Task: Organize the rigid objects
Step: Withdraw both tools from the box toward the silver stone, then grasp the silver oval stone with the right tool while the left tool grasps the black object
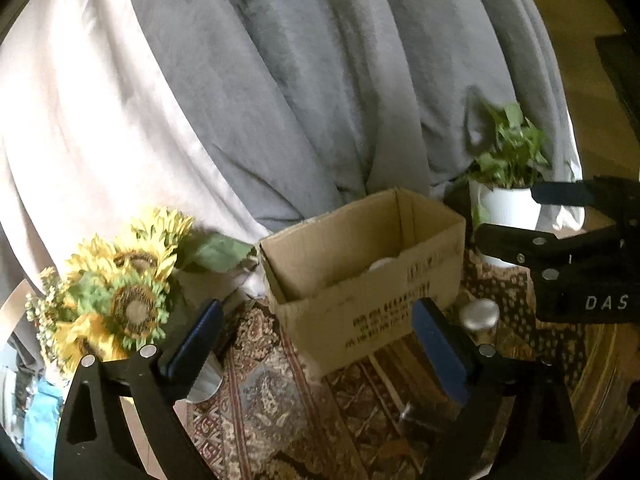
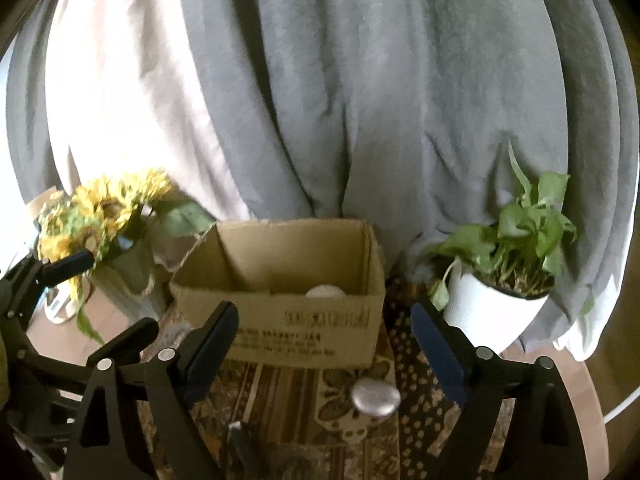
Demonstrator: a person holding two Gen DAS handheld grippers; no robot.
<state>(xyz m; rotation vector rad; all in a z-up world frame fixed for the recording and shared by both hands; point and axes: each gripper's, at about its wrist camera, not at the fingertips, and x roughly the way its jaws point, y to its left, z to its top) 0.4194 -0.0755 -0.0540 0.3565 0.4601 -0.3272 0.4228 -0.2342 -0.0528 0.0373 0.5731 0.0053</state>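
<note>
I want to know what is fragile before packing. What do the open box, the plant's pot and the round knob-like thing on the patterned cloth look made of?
Box: brown corrugated cardboard, matte, with printed text and creased flaps.
Pot: white, smooth with fine ribbing; ceramic or plastic, hard to tell.
Round knob-like thing: silvery with a dull brushed sheen, probably metal, though the blur leaves that open.

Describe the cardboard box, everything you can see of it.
The box is plain brown corrugated cardboard, open at the top, with dark print on its front wall. It stands upright on a patterned cloth, in front of a grey curtain. Inside, a pale round thing shows just over the front edge; what it is cannot be told. Sunflowers stand to its left and a potted plant to its right. A silver knob-like piece lies before it, apart. Neither gripper touches it.
</note>
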